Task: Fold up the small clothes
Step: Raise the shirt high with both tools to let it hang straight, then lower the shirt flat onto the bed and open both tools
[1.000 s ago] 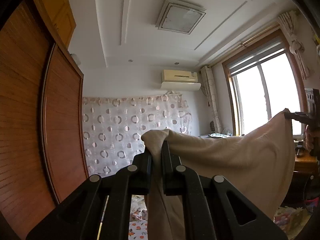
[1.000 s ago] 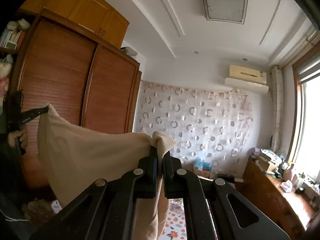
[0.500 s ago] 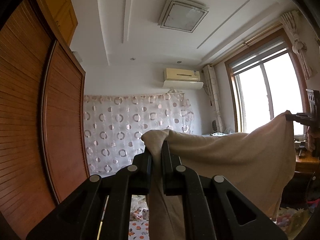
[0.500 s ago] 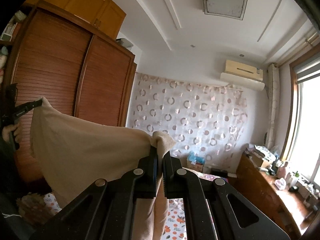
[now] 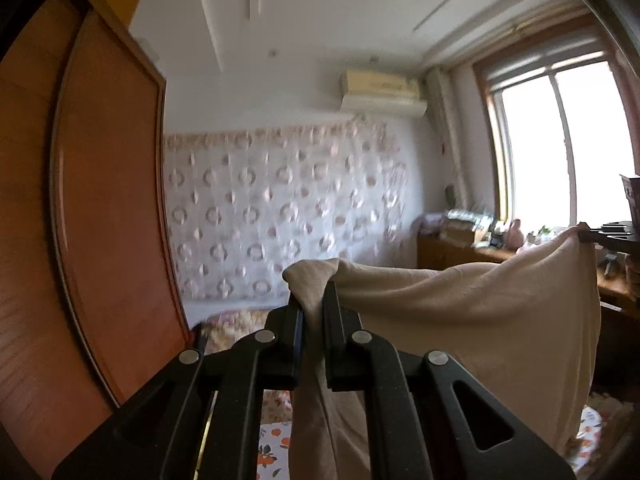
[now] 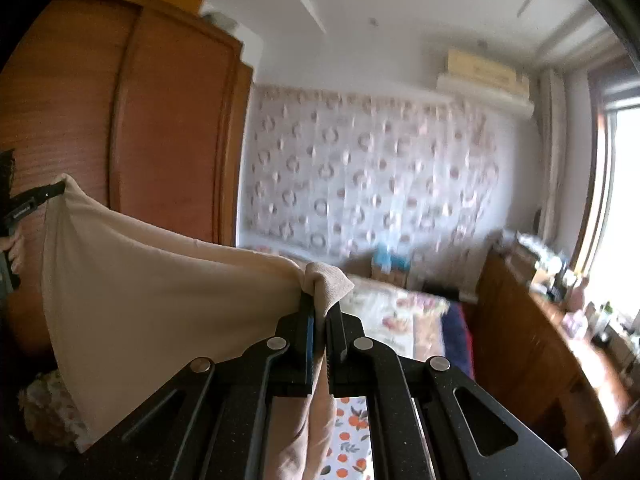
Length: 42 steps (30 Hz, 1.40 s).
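**Between two grippers, a beige cloth held up in the air**

At the tips of the left gripper, the two black fingers are closed on a bunched corner of a beige cloth. A small tuft of fabric pokes out above the fingertips, and more of it hangs down between the finger bars toward the camera. From this corner the cloth stretches away to the right, where its other top corner is pinched by the right gripper, seen at the far right edge.

From the right wrist view, the right gripper is likewise clamped on a gathered corner, with a folded tuft standing just past the fingertips. The beige cloth spreads to the left, up to the left gripper, seen at the far left edge.

The top edge sags slightly between the two grips, and the body hangs freely below in soft drapes. It looks light, limp and thin, not slippery or fragile. It will likely swing and crease with any movement, so the top corners are the sensible places to hold.

Beyond the cloth are a wooden wardrobe on the left, a spotted curtain on the far wall, and a bright window on the right. Below lies a sheet printed with oranges. Both views are blurred.
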Each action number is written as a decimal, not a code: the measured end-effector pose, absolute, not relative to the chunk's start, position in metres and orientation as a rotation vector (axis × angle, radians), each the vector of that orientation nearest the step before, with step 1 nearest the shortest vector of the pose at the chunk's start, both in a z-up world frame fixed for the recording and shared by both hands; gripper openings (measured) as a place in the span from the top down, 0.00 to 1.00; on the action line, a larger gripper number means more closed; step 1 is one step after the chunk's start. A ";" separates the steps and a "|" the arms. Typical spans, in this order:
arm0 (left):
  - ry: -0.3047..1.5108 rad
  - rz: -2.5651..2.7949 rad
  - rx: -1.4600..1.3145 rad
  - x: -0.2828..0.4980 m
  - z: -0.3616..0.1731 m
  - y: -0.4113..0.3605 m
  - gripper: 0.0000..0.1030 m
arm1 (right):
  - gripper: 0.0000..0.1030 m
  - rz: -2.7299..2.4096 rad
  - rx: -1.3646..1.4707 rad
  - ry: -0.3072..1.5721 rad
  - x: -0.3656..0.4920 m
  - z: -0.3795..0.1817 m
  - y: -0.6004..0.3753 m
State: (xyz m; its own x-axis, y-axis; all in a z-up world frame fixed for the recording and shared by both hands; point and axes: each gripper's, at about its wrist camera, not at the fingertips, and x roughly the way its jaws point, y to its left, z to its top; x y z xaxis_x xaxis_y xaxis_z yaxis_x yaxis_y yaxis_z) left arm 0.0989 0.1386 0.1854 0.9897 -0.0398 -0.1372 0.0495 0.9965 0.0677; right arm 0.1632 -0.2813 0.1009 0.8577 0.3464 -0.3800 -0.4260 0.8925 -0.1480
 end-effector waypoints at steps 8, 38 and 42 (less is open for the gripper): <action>0.302 -0.020 0.075 0.223 0.116 0.142 0.92 | 0.96 0.373 -0.232 0.507 0.300 0.046 -0.260; 0.677 -0.045 0.035 0.343 -0.032 0.156 0.56 | 0.53 0.347 -0.143 0.665 0.399 0.036 -0.225; 0.683 -0.046 0.031 0.321 -0.035 0.160 0.45 | 0.41 0.339 -0.118 0.635 0.344 0.036 -0.245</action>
State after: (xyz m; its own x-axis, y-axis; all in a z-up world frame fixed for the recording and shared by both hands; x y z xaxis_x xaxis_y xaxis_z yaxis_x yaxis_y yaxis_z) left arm 0.3212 0.1596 -0.0347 0.7745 -0.0327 -0.6317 0.0527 0.9985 0.0130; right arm 0.3443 -0.2452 0.0357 0.7523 0.2742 -0.5991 -0.3459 0.9382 -0.0049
